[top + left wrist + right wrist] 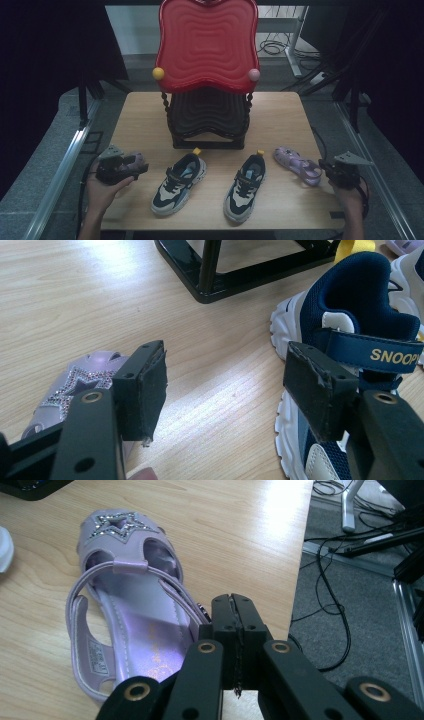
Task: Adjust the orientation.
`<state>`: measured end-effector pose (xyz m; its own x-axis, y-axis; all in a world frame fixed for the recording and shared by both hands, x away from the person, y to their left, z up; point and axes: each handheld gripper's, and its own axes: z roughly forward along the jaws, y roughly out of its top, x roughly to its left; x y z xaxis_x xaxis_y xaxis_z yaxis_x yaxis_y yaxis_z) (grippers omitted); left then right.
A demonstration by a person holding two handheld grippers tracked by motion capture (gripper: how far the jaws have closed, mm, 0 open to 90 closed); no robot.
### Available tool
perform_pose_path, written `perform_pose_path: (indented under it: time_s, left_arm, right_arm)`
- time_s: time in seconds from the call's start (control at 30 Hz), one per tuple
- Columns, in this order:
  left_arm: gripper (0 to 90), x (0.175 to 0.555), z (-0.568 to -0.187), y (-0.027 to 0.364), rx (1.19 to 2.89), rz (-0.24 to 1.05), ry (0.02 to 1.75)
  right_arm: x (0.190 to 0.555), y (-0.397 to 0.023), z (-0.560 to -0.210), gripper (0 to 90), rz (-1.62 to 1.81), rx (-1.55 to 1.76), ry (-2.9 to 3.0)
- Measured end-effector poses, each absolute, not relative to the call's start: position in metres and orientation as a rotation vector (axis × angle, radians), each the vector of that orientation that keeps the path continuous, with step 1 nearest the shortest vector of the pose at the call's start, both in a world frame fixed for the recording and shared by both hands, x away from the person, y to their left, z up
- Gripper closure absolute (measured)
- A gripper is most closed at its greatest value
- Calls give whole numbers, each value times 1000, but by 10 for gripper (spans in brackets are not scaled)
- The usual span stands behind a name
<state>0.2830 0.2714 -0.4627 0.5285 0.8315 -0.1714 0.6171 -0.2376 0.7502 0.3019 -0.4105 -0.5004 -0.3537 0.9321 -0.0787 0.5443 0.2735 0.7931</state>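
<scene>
Two lilac star-trimmed sandals lie on the wooden table (280,115). The left sandal (132,160) (75,385) rests just beside my left gripper (137,168) (230,395), whose jaws stand open over bare wood between that sandal and a navy and white sneaker (179,184) (350,330). The right sandal (297,165) (135,630) lies near the table's right edge. My right gripper (323,168) (233,605) is shut, with its tips over that sandal's heel-side edge and nothing visibly between the pads. A second sneaker (245,187) lies in the middle front.
A shoe rack stands at the table's back middle, with a red wavy top tray (207,45) and a black lower tray (207,115); its black base frame (240,270) is close ahead of the left gripper. Cables (330,580) trail on the grey floor past the table's right edge.
</scene>
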Motion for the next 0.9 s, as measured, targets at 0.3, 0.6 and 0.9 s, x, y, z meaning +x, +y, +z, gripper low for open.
perform_pose_path:
  time_s: [0.3,0.6,0.9]
  left_arm:
    - [345,283,-463,272,1960,335,1184]
    - [344,284,-464,272,1966,329,1184]
    - [344,284,-465,271,1971,328,1188]
  right_arm:
    - [289,-406,-499,900,928,1335,2001]
    - [285,-403,-498,900,906,1335,1995]
    - [281,-402,-489,900,899,1313,1931]
